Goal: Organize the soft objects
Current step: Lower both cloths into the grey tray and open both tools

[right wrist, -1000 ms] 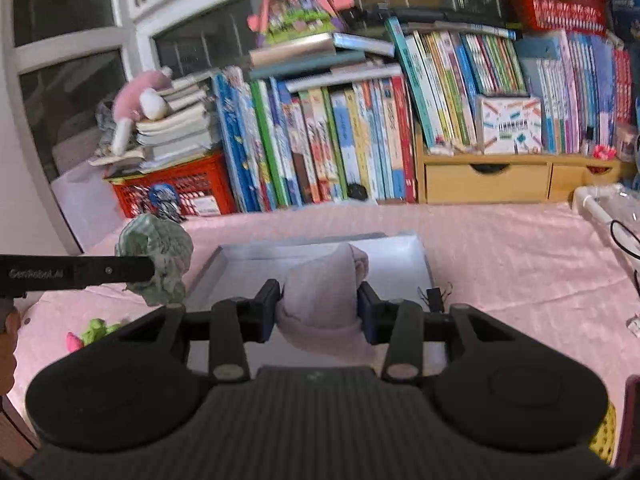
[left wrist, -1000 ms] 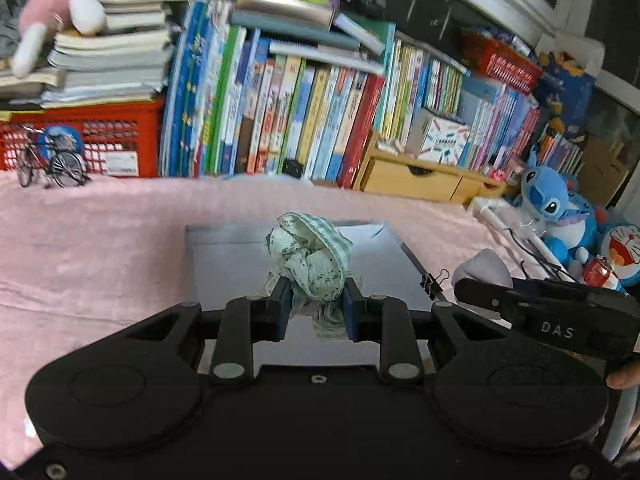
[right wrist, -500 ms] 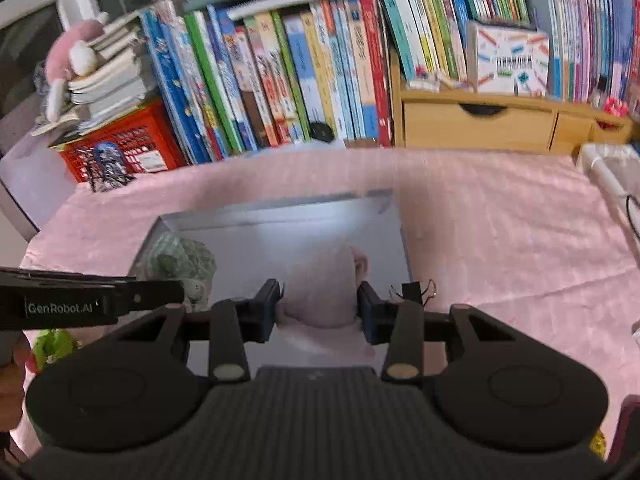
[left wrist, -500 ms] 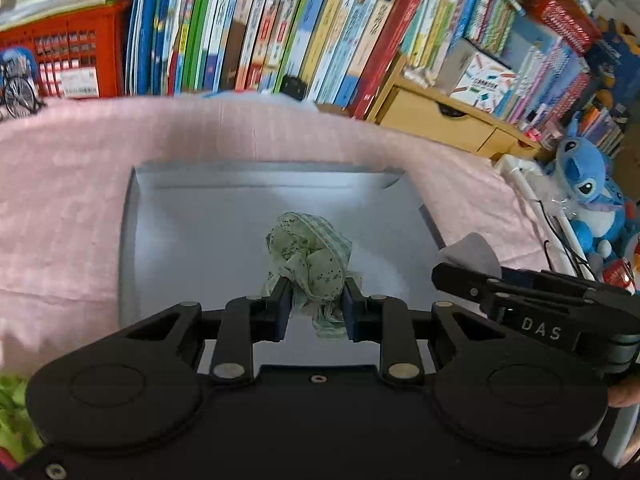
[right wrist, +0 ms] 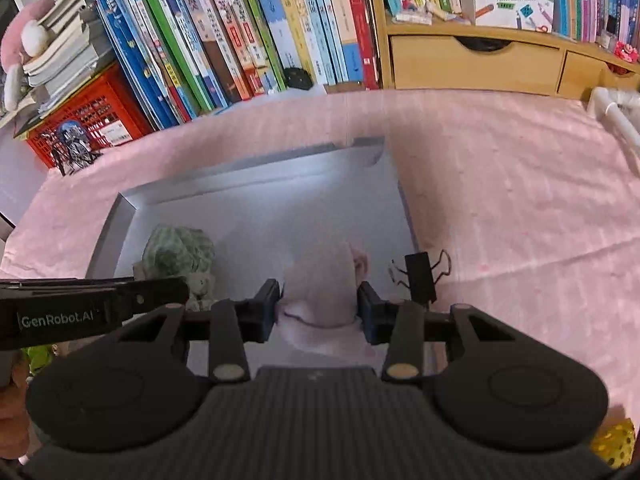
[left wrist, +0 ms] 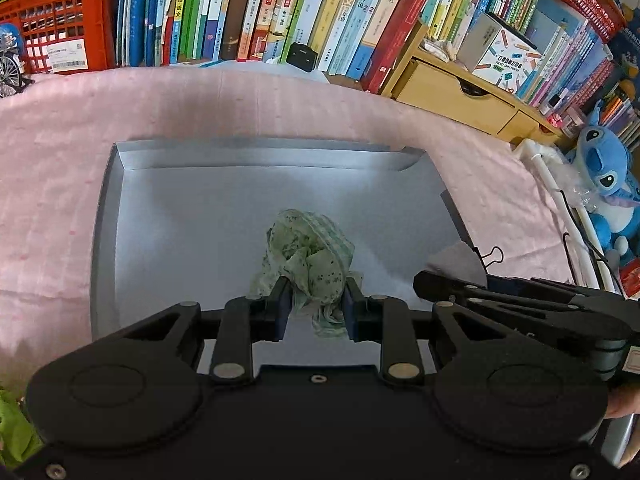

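Both cameras sit close above the flat grey tray [left wrist: 120,240] [right wrist: 256,216], looking down and forward at the row of colourful books [left wrist: 260,12] [right wrist: 240,32].

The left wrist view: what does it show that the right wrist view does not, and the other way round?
Only the left wrist view shows the blue plush toy. Only the right wrist view shows the pink plush beside the book pile and a yellow dotted item at the bottom corner. Both show the grey tray, the green cloth in the left gripper, the pale pink cloth in the right gripper and the binder clip.
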Action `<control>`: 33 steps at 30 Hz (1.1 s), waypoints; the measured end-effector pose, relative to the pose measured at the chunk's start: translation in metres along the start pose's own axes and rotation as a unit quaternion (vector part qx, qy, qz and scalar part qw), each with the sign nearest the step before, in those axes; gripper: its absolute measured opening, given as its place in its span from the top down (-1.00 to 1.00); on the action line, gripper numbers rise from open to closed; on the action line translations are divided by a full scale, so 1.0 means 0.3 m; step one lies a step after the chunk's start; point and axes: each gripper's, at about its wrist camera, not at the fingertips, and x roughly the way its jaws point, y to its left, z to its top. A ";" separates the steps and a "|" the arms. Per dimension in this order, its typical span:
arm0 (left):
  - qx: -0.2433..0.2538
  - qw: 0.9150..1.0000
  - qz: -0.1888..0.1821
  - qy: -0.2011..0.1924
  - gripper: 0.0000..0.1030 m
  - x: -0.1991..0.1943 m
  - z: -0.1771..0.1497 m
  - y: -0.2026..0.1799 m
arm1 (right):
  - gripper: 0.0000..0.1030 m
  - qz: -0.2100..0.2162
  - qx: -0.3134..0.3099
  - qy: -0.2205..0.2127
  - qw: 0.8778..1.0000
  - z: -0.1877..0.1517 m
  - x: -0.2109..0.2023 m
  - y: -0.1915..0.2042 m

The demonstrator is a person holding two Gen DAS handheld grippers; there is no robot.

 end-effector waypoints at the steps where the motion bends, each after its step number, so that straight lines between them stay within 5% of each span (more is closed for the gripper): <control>1: 0.000 1.000 0.001 0.001 0.50 0.003 0.000 -0.001 | 0.09 -0.001 0.000 0.002 1.000 0.001 0.006 0.000; 11: -0.007 1.000 0.005 0.011 0.39 0.047 0.010 0.005 | 0.02 -0.005 -0.006 0.019 1.000 0.005 0.049 0.003; 27: -0.037 0.999 0.002 0.026 -0.27 0.028 0.026 0.039 | -0.35 -0.012 -0.018 0.002 1.000 0.013 0.015 0.009; 33: -0.019 1.000 0.005 0.004 -0.37 -0.032 0.014 0.027 | -0.42 -0.012 -0.033 -0.016 0.999 0.013 -0.023 0.029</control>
